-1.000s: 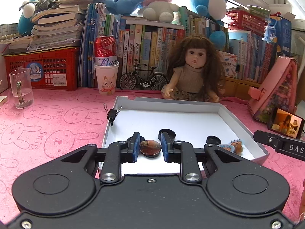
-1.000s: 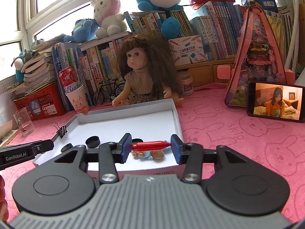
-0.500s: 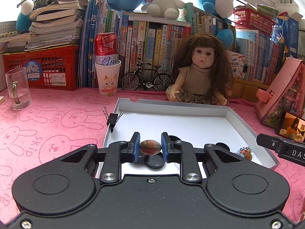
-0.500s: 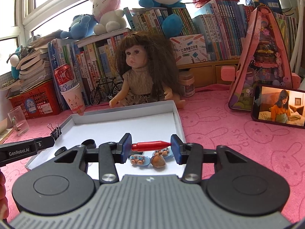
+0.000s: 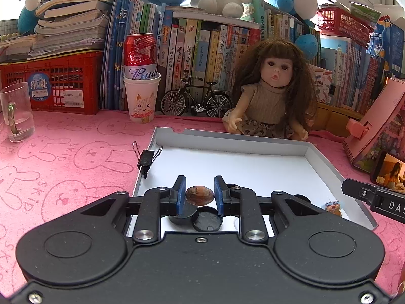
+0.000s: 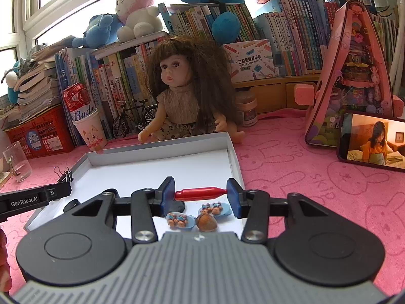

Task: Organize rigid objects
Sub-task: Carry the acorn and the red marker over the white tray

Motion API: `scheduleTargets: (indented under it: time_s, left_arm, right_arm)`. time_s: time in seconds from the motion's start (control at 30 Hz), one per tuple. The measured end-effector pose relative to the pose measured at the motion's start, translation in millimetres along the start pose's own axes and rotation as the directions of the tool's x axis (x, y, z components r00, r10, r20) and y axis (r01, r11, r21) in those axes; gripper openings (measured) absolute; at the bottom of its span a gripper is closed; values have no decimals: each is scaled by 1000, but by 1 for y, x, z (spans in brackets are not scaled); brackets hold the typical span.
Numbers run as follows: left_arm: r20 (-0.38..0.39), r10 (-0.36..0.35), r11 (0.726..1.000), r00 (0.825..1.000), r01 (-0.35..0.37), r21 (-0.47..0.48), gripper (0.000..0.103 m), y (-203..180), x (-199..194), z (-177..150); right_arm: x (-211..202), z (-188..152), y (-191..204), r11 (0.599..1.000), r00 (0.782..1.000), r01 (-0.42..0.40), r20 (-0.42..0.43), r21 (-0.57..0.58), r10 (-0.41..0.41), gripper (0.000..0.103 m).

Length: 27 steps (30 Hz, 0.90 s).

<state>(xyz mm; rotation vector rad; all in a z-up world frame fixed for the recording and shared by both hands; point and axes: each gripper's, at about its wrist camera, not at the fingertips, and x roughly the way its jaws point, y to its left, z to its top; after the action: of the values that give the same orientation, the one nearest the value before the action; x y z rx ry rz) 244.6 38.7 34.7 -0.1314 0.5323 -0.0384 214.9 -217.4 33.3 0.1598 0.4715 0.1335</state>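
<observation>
Pinching a brown nut (image 5: 199,195) endwise, the left gripper (image 5: 199,197) could squirt it out; the right gripper (image 6: 201,194) clamps a red stick (image 6: 200,193) over the white tray (image 6: 164,167).

Each view is taken from close behind its own gripper, angled slightly downward along the fingers toward the bookshelf. The white tray (image 5: 321,157) (image 6: 234,152), the doll (image 5: 274,96) (image 6: 182,93) and the toy bicycle (image 5: 196,100) (image 6: 134,119) ahead are shared, seen from the left and from the right.
</observation>
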Motion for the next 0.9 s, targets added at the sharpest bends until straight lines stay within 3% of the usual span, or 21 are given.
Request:
scheduleTargets:
  time_s: [0.23,0.47,0.9]
  left_arm:
    - [-19,-1,1000,1000,1,-3,22,2,18,12]
    - [-128,-48,996,991,39,-77,22,16,51,34]
    - [-190,-3,1000,982,-3,-31,22,10,84,40]
  right_arm:
    - [18,8,-2,1000,999,0,-32,6,0,51]
    - [47,29,-18,995,990,-15,-139,100,29,51]
    - [74,28,-11,996,977,-2,-214,90,21,51]
